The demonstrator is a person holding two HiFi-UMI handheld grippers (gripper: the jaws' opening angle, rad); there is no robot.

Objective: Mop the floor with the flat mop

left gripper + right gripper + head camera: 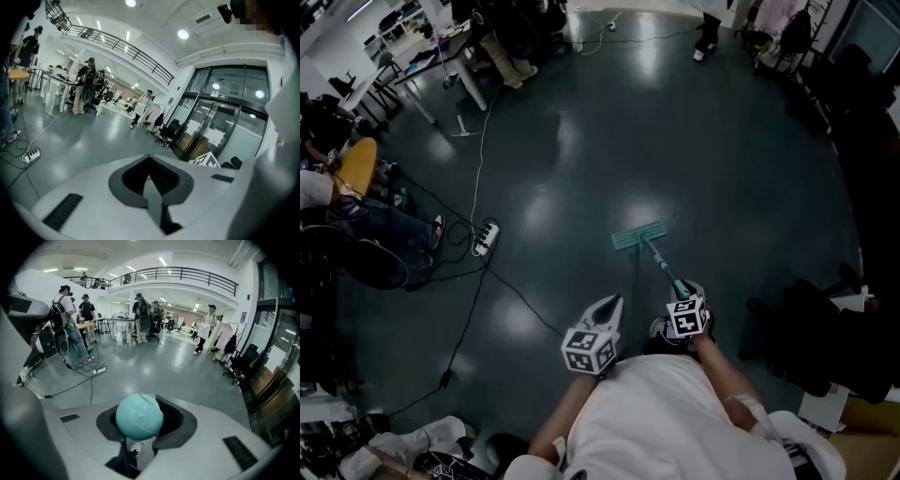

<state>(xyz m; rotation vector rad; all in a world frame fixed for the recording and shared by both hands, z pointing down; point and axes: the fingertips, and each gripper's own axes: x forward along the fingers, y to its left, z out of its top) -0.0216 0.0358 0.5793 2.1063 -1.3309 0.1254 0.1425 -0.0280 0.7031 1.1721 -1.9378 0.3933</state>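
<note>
The right tool [681,289] is pinched around the rounded teal top of the mop handle [139,416]. The handle slopes forward and down to the flat mop head [637,234], which lies on the shiny dark floor [694,141] just ahead of the person. The left tool [612,304] is beside it, apart from the handle, its jaws pressed together on nothing. A white power strip [486,237] with cables lies on the floor to the left.
</note>
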